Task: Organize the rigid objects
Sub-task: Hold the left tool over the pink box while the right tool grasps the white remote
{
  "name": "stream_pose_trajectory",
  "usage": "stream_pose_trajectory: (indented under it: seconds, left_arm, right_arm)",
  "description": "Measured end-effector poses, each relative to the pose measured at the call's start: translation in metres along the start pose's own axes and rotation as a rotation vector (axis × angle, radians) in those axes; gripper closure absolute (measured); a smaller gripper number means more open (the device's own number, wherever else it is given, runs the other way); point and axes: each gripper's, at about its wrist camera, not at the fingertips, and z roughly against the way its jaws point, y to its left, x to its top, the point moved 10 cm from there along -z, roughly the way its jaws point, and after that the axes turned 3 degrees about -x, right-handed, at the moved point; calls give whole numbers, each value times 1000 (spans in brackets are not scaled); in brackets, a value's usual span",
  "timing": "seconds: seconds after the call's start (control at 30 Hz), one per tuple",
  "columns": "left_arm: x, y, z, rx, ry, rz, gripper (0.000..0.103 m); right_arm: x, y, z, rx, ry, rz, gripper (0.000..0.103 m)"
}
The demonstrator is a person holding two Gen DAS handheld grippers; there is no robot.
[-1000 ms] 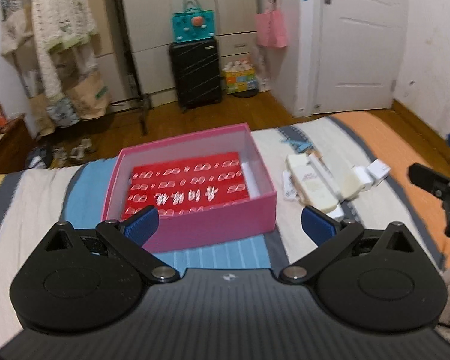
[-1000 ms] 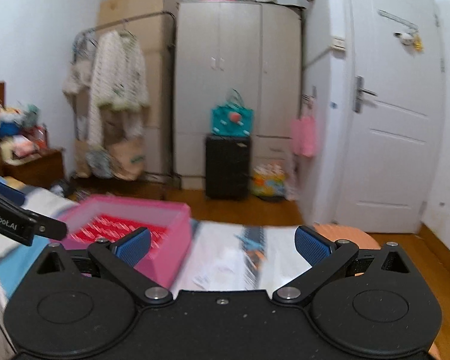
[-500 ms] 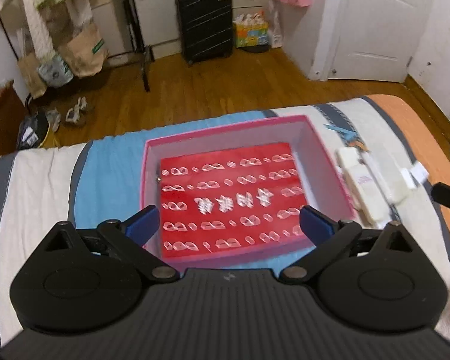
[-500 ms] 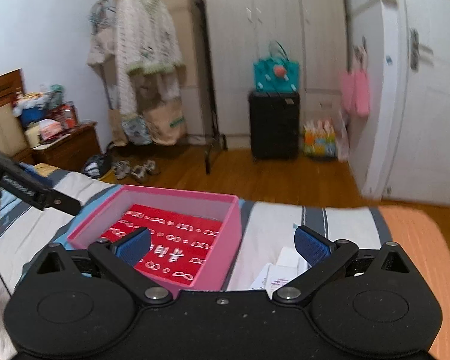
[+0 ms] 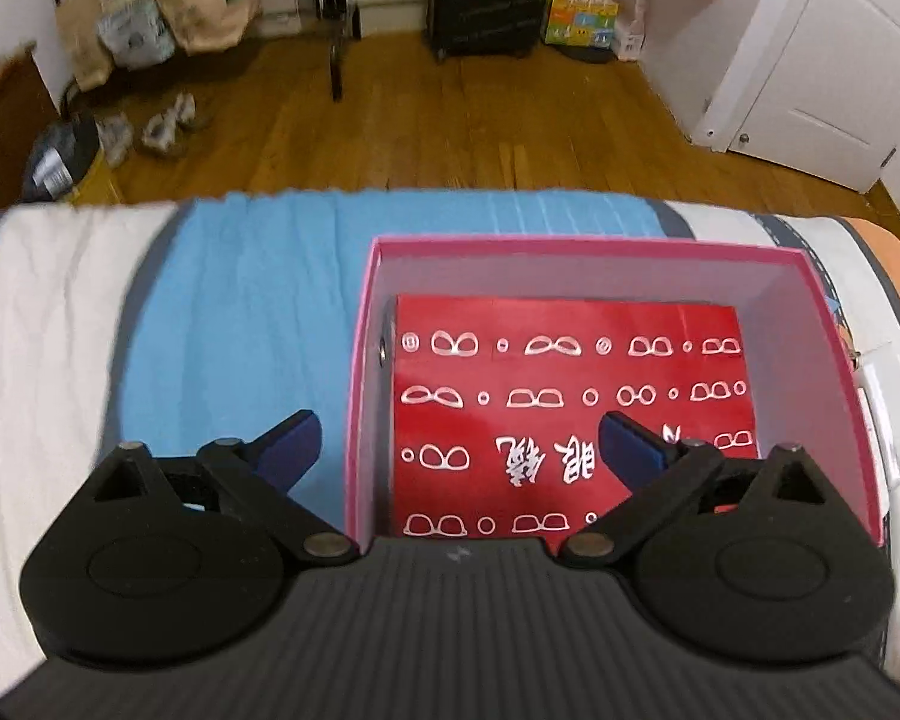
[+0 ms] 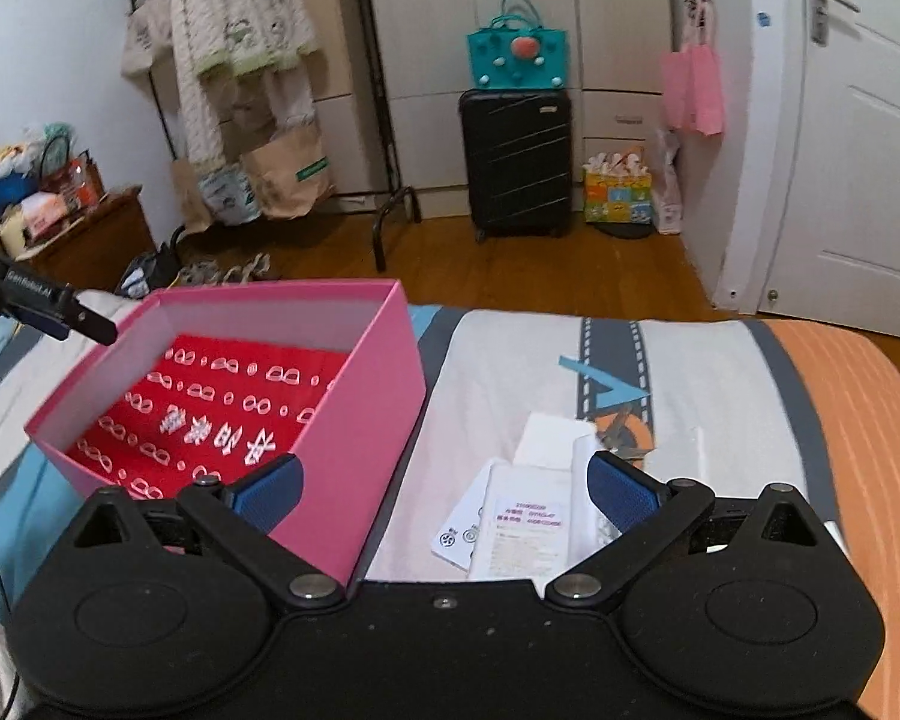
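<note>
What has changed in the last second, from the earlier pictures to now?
The left tongs came forward and tilted down over the pink box, now straddling its left wall. The right tongs also tilted down and now look at the white packets beside the box. Nothing was taken hold of or let go: both tongs remain open and empty. The box, the red case inside it and the packets stayed in place.

Bedroom: bed point(image 6: 720, 372), wardrobe point(image 6: 510, 12), suitcase point(image 6: 516, 162)
</note>
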Motion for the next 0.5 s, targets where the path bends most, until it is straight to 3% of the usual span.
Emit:
stream_pose_trajectory:
  seconds: [0.1, 0.23, 0.3, 0.5]
  left_arm:
    - [-7, 8, -16, 11, 17, 5, 13]
    - [-13, 11, -35, 2, 58, 10, 35]
    - [-14, 15, -42, 32, 66, 0, 42]
    - [-16, 29, -49, 123, 61, -6, 83]
  right_arm:
    - [-8, 5, -14, 14, 33, 23, 3]
    - [-13, 3, -30, 13, 64, 42, 4]
    - [-15, 1, -35, 3, 71, 46, 4]
    - [-19, -3, -44, -14, 91, 39, 8]
